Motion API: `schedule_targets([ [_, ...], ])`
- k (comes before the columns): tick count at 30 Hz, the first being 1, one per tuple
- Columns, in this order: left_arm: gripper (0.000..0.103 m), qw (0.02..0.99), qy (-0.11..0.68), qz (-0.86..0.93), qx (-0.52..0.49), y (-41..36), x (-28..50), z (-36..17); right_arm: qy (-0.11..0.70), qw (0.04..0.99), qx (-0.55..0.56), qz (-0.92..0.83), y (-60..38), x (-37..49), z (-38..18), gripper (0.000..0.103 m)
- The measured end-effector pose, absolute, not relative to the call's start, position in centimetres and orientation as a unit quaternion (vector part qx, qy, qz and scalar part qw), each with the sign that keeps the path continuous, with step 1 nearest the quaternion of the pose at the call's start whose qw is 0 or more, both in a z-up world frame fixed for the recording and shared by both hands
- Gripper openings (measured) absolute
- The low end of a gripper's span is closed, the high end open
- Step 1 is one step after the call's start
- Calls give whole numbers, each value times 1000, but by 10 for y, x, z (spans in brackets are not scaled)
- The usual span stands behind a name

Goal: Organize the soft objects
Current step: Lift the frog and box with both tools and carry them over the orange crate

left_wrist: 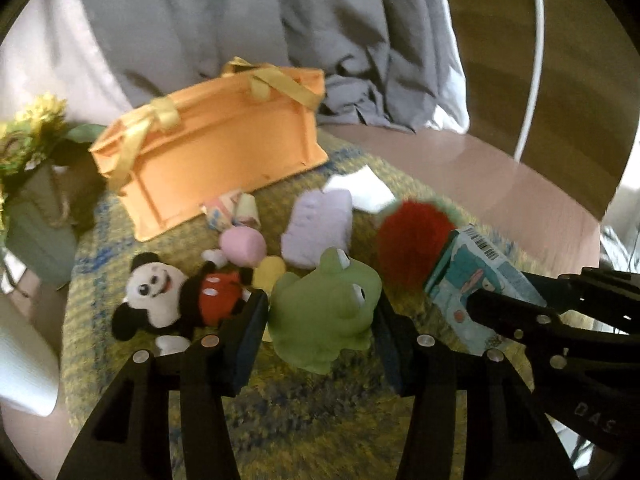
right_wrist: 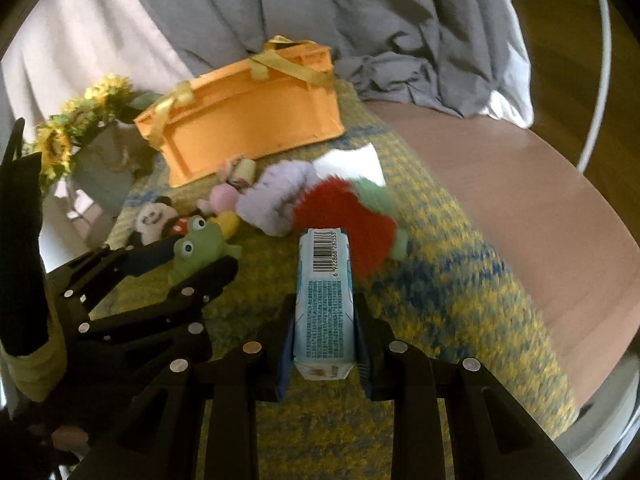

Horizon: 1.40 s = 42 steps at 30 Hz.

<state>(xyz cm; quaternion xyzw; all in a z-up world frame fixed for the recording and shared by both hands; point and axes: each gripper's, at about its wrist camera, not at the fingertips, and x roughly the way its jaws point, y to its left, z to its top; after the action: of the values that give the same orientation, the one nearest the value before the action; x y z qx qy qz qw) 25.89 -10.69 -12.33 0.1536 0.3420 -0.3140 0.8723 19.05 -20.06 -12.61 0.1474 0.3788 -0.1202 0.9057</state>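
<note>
Clamped in the left claw (left_wrist: pixel 322 320), frog (left_wrist: pixel 324 308), and in the right claw (right_wrist: pixel 324 340), tissue pack (right_wrist: pixel 324 300): lift both clear, then lower gently into orange bag (left_wrist: pixel 212 148).

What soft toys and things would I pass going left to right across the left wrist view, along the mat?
Mouse plush → green frog → red fuzzy toy → blue tissue pack.

Black left gripper (left_wrist: pixel 322 312), silver screws.
</note>
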Motion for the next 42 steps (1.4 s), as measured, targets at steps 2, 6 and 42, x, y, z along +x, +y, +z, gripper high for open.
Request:
schedule_targets([
  [2,51,880,335,-306,140,-103,256,-111,371,912,138,-109,-201,191,-116,27],
  [6,51,894,318,-288,127,-99,254,-88,348,925,124,-86,-202,193,-94,27],
  [42,50,957,214,-183,66,-75,312,-1,255,961,109,-12,-213,278,-24,27],
])
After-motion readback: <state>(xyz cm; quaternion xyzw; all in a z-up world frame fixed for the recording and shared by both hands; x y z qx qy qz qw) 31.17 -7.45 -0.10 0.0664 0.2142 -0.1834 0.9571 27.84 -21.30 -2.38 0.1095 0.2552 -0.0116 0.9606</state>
